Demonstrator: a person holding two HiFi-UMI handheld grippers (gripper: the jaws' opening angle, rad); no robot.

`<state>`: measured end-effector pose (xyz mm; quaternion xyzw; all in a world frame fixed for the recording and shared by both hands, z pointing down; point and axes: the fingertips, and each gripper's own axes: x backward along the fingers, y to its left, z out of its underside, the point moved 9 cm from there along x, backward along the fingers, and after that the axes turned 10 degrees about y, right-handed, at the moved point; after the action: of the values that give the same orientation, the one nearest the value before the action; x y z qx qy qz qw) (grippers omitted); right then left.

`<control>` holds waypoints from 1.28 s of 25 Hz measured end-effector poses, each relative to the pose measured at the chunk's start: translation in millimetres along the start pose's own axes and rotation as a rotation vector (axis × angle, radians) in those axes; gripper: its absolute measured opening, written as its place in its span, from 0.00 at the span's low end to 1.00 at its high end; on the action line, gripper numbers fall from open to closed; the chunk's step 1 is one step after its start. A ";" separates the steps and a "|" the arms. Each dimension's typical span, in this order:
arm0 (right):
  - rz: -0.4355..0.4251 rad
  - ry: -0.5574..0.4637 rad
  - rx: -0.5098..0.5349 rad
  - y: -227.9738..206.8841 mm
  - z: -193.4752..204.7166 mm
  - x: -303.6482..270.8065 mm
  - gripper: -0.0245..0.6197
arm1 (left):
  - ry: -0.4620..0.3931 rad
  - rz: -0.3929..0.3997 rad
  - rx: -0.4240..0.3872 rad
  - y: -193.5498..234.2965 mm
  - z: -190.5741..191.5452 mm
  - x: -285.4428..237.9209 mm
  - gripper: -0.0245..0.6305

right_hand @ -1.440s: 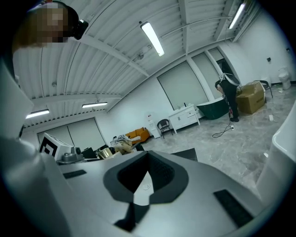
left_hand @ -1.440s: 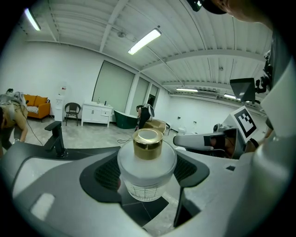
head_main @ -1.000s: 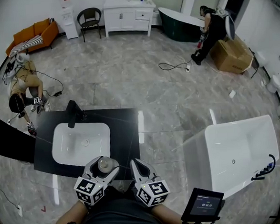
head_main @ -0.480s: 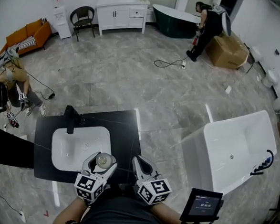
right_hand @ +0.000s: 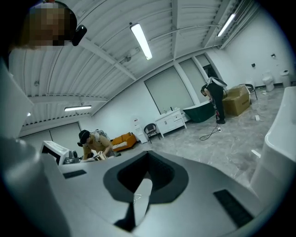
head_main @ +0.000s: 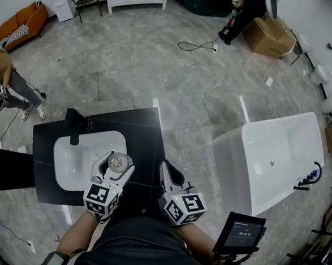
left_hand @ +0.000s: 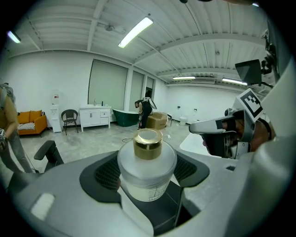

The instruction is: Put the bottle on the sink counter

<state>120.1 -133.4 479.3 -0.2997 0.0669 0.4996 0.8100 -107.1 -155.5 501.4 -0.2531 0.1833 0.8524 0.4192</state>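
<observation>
A frosted glass bottle [head_main: 118, 160] with a gold cap [left_hand: 148, 140] is held upright in my left gripper [head_main: 115, 165], whose jaws are shut on the bottle's body [left_hand: 147, 170]. It hangs over the black sink counter [head_main: 141, 137], by the near right corner of the white basin [head_main: 77, 161]. Whether it touches the counter does not show. My right gripper [head_main: 168, 176] is to the right at the counter's near right corner, shut with nothing in it; in the right gripper view the pads [right_hand: 138, 196] stand almost together.
A black faucet [head_main: 73, 125] stands at the basin's far left. A white bathtub [head_main: 281, 155] is on the floor to the right, a tablet [head_main: 239, 235] at lower right. A person [head_main: 4, 84] stands far left, another person [head_main: 247, 7] by a cardboard box [head_main: 270, 37].
My left gripper has carried the bottle forward from the counter's near edge to over the counter beside the basin. The right gripper followed. The person at the left moved away.
</observation>
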 end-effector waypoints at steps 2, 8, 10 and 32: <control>0.004 0.004 -0.008 -4.4 2.7 -10.2 0.03 | 0.003 -0.004 -0.014 10.4 -3.5 -13.7 0.55; 0.035 0.015 -0.028 -15.9 0.0 -33.2 0.03 | -0.033 0.000 -0.045 36.8 -17.0 -58.8 0.55; 0.048 0.016 -0.034 -19.8 -1.7 -39.4 0.03 | -0.037 -0.001 -0.067 45.3 -20.0 -76.0 0.55; 0.153 0.057 -0.101 -57.8 22.0 -56.8 0.03 | 0.082 0.020 -0.124 82.4 -8.0 -237.2 0.55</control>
<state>137.0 -183.6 544.5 -0.3481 0.0874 0.5542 0.7511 -48.0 -355.2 642.0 -0.3117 0.1496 0.8551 0.3863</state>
